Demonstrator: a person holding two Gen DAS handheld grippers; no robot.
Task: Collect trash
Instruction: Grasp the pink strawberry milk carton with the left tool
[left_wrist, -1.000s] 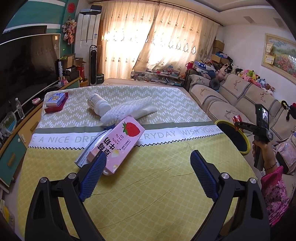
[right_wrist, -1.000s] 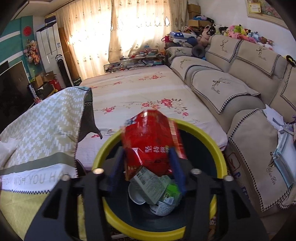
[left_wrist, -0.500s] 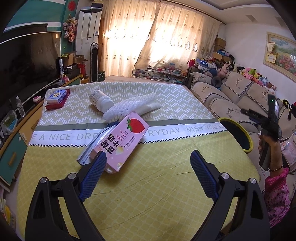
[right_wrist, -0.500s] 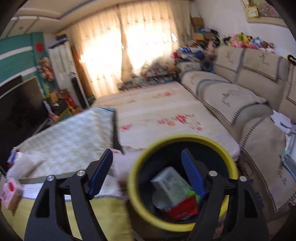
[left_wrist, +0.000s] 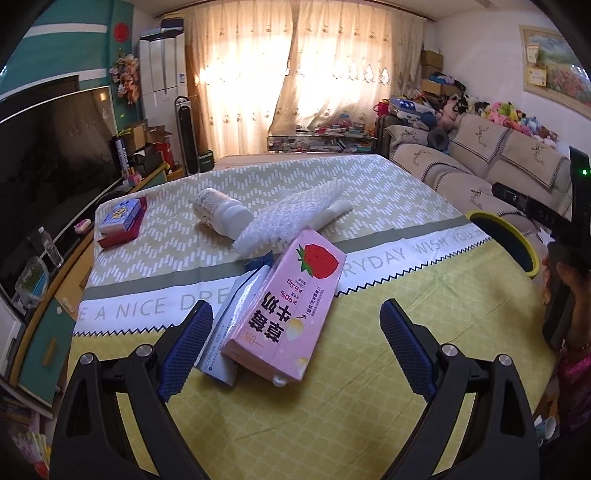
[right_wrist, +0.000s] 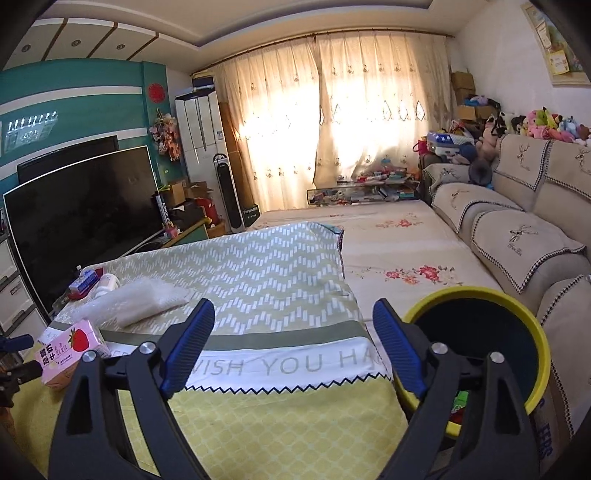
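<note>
A pink strawberry milk carton (left_wrist: 286, 310) lies on the yellow-green tablecloth (left_wrist: 332, 406), on top of a flat white-blue packet (left_wrist: 229, 332). Behind it lie a bubble-wrap sheet (left_wrist: 291, 218) and a white bottle (left_wrist: 221, 212) on its side. My left gripper (left_wrist: 295, 347) is open and empty, just short of the carton. My right gripper (right_wrist: 291, 350) is open and empty, over the table's right edge beside the yellow-rimmed trash bin (right_wrist: 532, 325). The carton (right_wrist: 68, 349), bubble wrap (right_wrist: 136, 301) and bottle (right_wrist: 105, 284) also show in the right wrist view. The bin rim shows in the left wrist view (left_wrist: 517, 236).
A blue box on a red box (left_wrist: 122, 221) sits at the table's far left. A TV (right_wrist: 81, 218) stands on the left, a sofa (right_wrist: 517, 236) on the right. A floral-covered surface (right_wrist: 399, 251) lies beyond the table.
My right gripper opened and dropped the red packet into the bin, then swung left toward the table. My left gripper moved closer to the pink carton.
</note>
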